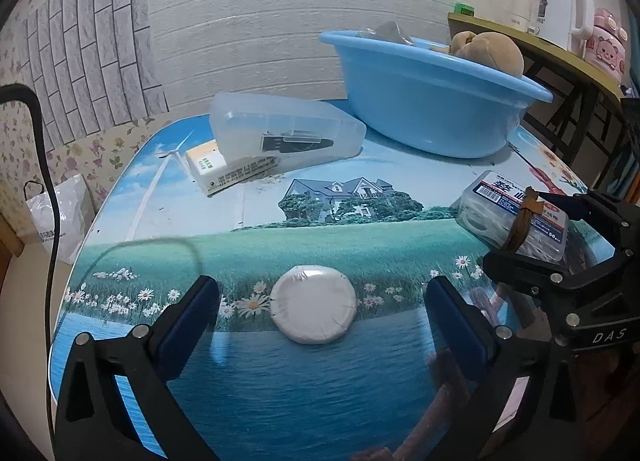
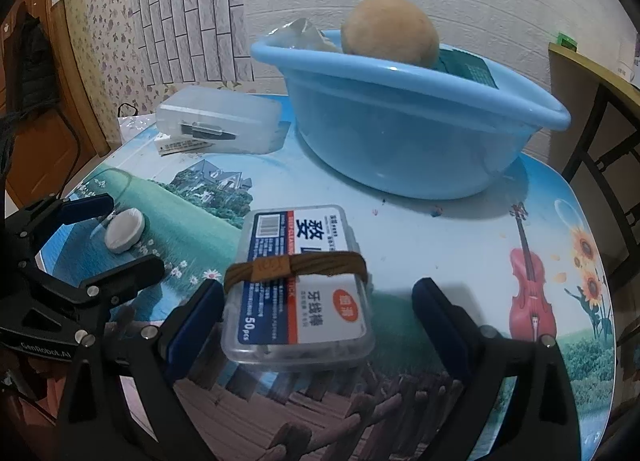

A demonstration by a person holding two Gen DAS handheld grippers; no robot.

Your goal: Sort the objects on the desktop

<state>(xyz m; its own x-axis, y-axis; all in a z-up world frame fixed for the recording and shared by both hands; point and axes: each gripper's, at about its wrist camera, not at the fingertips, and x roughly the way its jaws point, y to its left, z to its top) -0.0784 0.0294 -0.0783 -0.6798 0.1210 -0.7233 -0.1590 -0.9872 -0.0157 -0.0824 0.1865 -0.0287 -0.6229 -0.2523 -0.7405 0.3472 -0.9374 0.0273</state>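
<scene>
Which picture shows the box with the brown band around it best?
The right wrist view: the floss-pick box lies whole, label up, close in front. The left wrist view shows the box only at the right edge, partly behind the right hand-held gripper.

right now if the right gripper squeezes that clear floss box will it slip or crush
The floss box looks like thin clear plastic, so it may flex under a hard squeeze. Its glossy sides could slip a little. It lies flat and wide, so tipping seems unlikely. The brown band around it may shift.

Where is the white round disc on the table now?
In the left wrist view, the white disc lies on the table between the left gripper fingers, untouched.
</scene>
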